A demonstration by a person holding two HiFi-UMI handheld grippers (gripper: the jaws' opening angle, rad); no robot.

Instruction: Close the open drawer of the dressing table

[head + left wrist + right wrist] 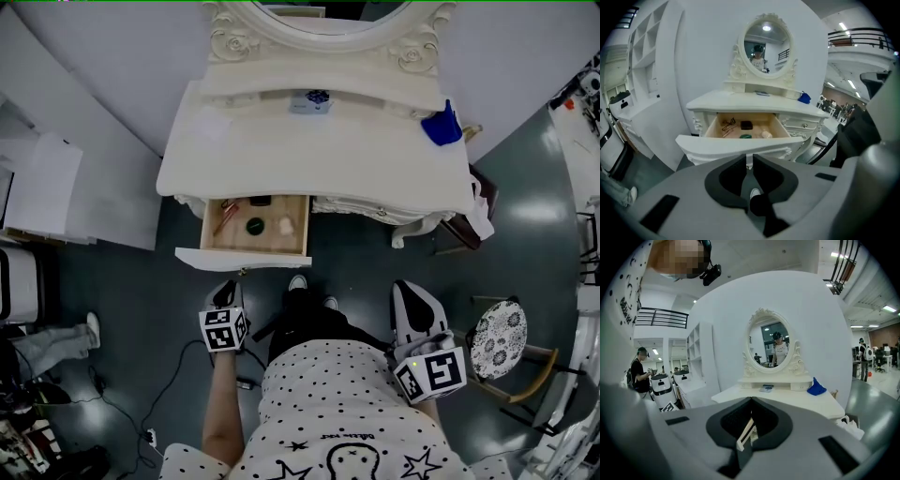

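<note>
The left gripper, open a crack and empty, could slip off the drawer front. The right gripper is clenched on nothing.

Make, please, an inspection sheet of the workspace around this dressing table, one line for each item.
Surface: white dressing table top, mostly bare.
Job's things: wood-lined drawer with white front, pulled open.
Clutter: in the drawer a pinkish metal tool, small black box, dark green round thing, pale lump; on top a blue cloth-like thing and a small blue-and-white box.
Grippers: left claw just short of the drawer front, jaws a slit apart, empty; right claw shut, empty.
Cables: black cable on the floor.
Surroundings: carved oval mirror; round patterned stool.
</note>
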